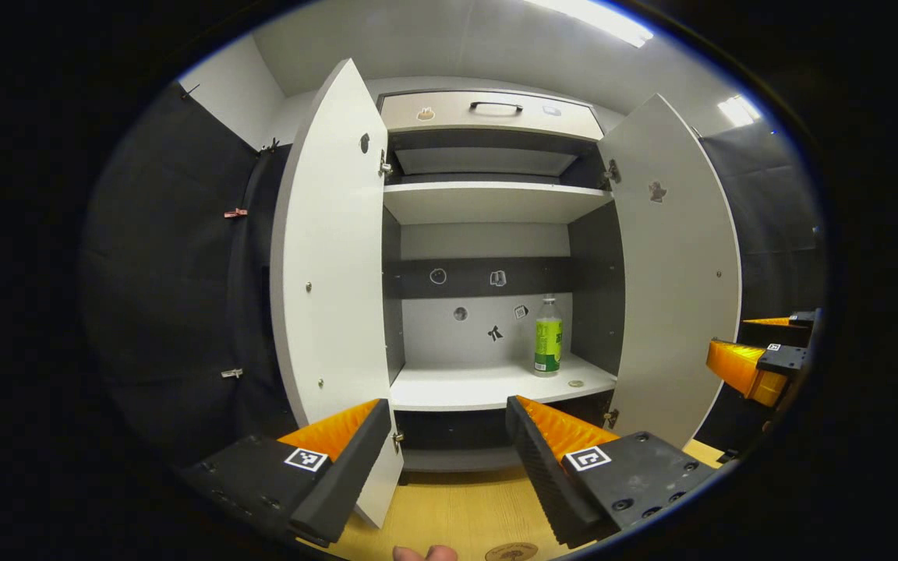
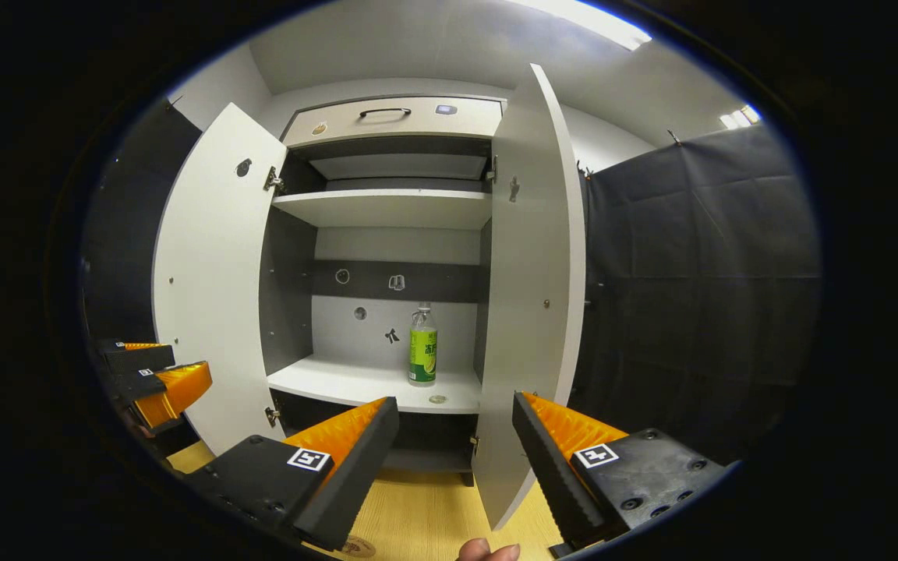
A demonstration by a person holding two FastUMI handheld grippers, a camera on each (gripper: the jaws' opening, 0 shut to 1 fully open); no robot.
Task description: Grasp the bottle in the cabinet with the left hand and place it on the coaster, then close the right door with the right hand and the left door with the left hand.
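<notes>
Left gripper view: green-labelled clear plastic bottle [image 1: 548, 336] upright on white lower cabinet shelf [image 1: 480, 386], right side, small round disc [image 1: 575, 383] just beside. Both white doors [image 1: 332, 288] open. Left gripper [image 1: 449, 436] and right gripper [image 2: 455, 436] jaws wide, empty. Round wooden coaster [image 1: 511, 552] on tabletop below.

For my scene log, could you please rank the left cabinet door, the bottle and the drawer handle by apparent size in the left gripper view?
1. left cabinet door, largest, though it stands nearest the camera.
2. bottle.
3. drawer handle, smallest; thin and set far back.
</notes>
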